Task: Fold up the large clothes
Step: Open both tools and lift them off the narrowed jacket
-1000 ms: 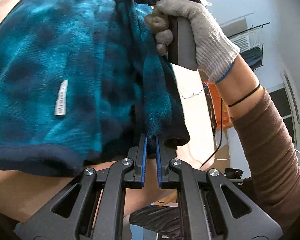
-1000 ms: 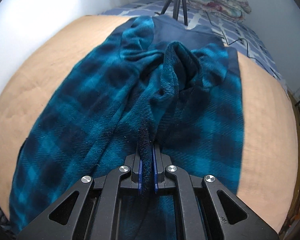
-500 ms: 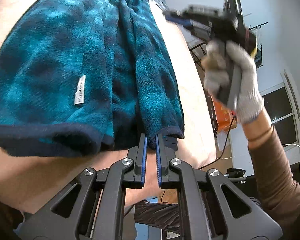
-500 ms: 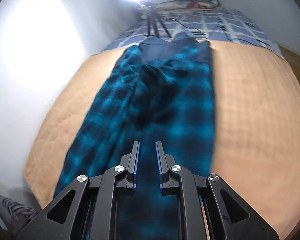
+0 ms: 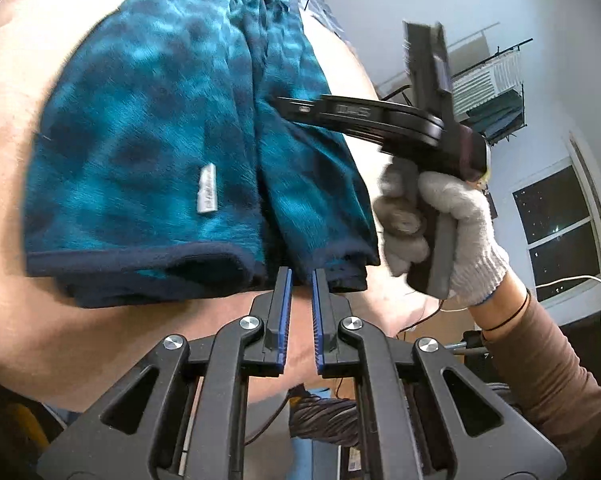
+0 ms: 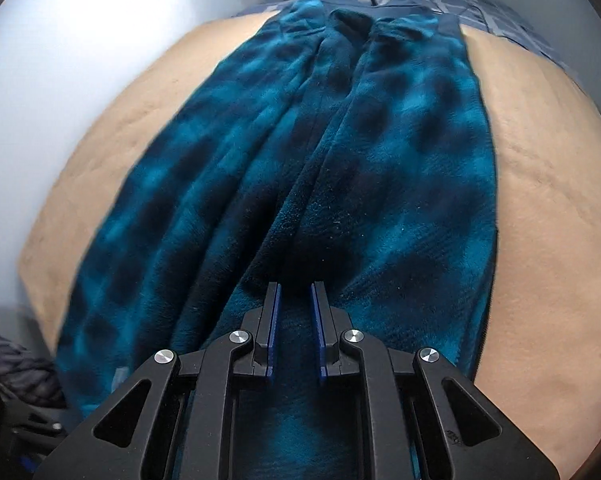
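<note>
**Op:** Biggest thing I see is the tan bed cover (image 6: 548, 240), filling the right wrist view from 9 to 3 o'clock. Lying along it is the blue plaid fleece garment (image 6: 400, 168), running from 6 up to 12 o'clock, with a lengthwise fold down its middle.

**Desk:** And from the left wrist?

**Op:** The same blue plaid fleece garment (image 5: 148, 128), its navy hem (image 5: 140, 260) toward me at 9 o'clock, a small white label (image 5: 207, 189) just above it.

**Desk:** Jaws?

**Op:** My left gripper (image 5: 300, 276) has its jaws apart, the tips right at the hem edge, nothing clamped. My right gripper (image 6: 296, 290) is apart too, over the fleece. My gloved right hand (image 5: 452, 232) sits at 3 o'clock in the left view, wrapped round its handle
</note>
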Available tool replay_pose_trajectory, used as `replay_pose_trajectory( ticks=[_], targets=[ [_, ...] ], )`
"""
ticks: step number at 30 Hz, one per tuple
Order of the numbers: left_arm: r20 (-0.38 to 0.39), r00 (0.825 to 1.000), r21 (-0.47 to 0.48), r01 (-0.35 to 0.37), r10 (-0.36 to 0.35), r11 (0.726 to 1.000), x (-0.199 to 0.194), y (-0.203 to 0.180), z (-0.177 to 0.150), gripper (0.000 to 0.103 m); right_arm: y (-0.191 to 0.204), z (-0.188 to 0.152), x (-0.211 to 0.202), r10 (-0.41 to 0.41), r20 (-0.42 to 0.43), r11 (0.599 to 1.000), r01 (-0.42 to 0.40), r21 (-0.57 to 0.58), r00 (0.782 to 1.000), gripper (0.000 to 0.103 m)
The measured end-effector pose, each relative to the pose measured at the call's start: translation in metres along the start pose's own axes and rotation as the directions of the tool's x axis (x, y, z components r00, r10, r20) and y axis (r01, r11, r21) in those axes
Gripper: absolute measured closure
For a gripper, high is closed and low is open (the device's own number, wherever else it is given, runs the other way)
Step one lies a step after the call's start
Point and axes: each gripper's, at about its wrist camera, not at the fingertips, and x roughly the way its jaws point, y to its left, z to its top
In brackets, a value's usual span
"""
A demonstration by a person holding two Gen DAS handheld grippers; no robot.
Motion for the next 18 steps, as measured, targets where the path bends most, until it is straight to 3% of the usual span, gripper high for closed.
replay_pose_trajectory(
  ticks=[4,5,7,10,14,15,18],
  targets=[
    [0.01,1.0,0.008,-0.007,0.007,1.0,-0.028,0.015,0.005,0.095,0.003,-0.011,-0.035,0.033,0.049,0.999,-0.034,0.003,0.998,0.09],
    [0.021,1.0,0.01,-0.021,0.02,1.0,-0.037,0.02,0.008,0.092,0.007,-0.017,-0.041,0.037,0.057,0.999,-0.037,-0.006,0.998,0.09],
    [0.05,0.998,0.005,-0.042,0.041,0.999,-0.054,0.03,0.014,0.076,0.015,-0.028,-0.051,0.025,0.064,0.999,-0.023,-0.033,0.998,0.09],
    [0.091,0.99,0.003,-0.106,0.105,0.994,-0.078,0.049,0.027,0.076,0.028,-0.046,-0.052,0.001,0.06,0.998,0.003,-0.063,0.998,0.09],
    [0.135,0.976,-0.033,-0.166,0.169,0.986,-0.098,0.066,0.045,0.076,0.043,-0.065,-0.035,0.042,0.02,0.997,-0.041,-0.067,0.999,0.09],
    [0.139,0.975,-0.039,-0.171,0.175,0.984,-0.099,0.068,0.048,0.072,0.049,-0.071,-0.026,0.049,0.007,0.996,-0.048,-0.073,0.999,0.09],
    [0.147,0.97,-0.054,-0.188,0.194,0.981,-0.098,0.078,0.054,0.045,0.063,-0.085,-0.003,0.095,-0.025,0.993,-0.097,-0.062,0.995,0.089]
  ],
)
